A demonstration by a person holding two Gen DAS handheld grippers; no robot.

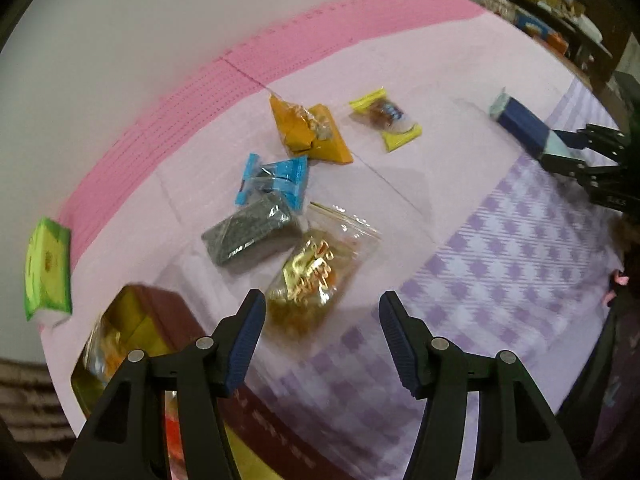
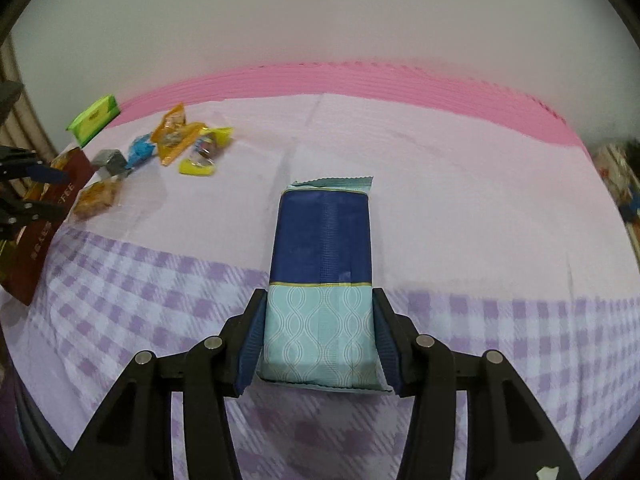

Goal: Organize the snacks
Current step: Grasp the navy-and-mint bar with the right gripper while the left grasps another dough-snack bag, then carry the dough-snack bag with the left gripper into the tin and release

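At the far left edge of the surface (image 1: 460, 80) lies a green packet (image 1: 48, 272); beside it an open gold box (image 1: 132, 320) with a dark red lid (image 2: 44, 220) holds wrapped snacks. The left gripper (image 1: 322, 340) hangs over the box's near corner, jaws apart with nothing between them. Just ahead of it lies a clear bag of gold-wrapped sweets (image 1: 316, 276), then a grey packet (image 1: 252, 236) touching a blue packet (image 1: 276, 180), an orange packet (image 1: 312, 132) and a yellow packet (image 1: 386, 120) farther back. To the right of this cluster the pale pink cover is bare, open room up to the right gripper (image 2: 320, 340), whose jaws are clamped on the pale end of a navy and light-blue pack (image 2: 320, 248); its navy end points towards the far edge. The near half of the surface wears a purple checked cloth (image 2: 160, 300), and a bright pink band (image 2: 400, 80) runs along the far edge against a plain white wall (image 2: 320, 8). Cluttered dark shelves (image 1: 560, 12) stand at the far right.
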